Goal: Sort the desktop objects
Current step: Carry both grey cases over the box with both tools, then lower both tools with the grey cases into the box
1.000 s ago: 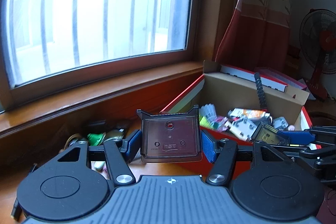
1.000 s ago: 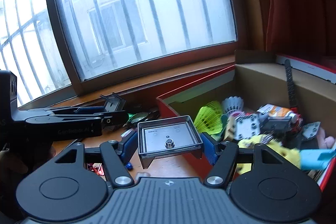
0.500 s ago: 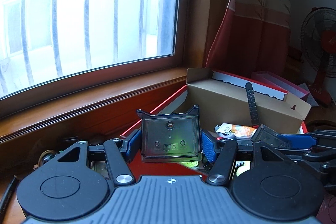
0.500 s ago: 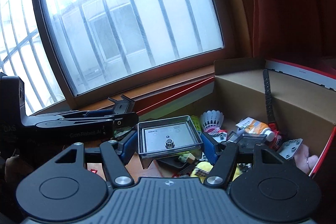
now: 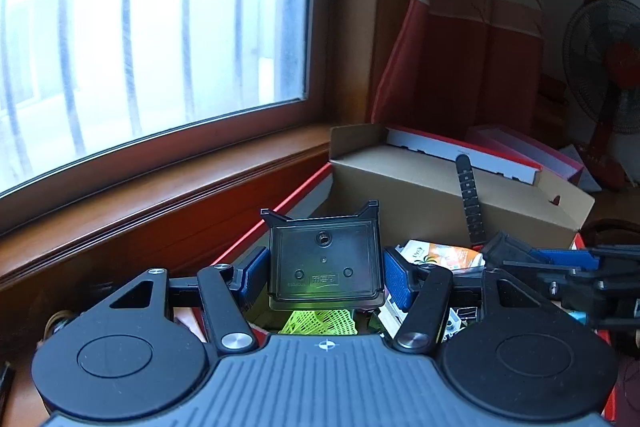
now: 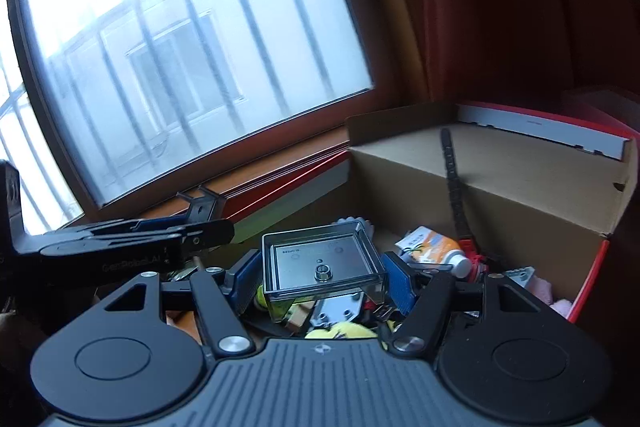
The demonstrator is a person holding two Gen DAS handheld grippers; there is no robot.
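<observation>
Two grippers, two trays, one box. Left gripper [image 5: 323,273] clamps a dark tray [image 5: 324,261], tilted up; right gripper [image 6: 320,279] clamps a clear tray [image 6: 322,265], held level. Both hang over the box [image 6: 520,187] (crammed: orange packet [image 6: 434,247], black strap [image 6: 454,187], yellow-green mesh [image 5: 320,321]).

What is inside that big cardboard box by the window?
The cardboard box holds a jumble: a black strap leaning on its wall, an orange-and-white packet, a yellow-green mesh thing. The two grippers and the small cases they hold cover the rest.
</observation>
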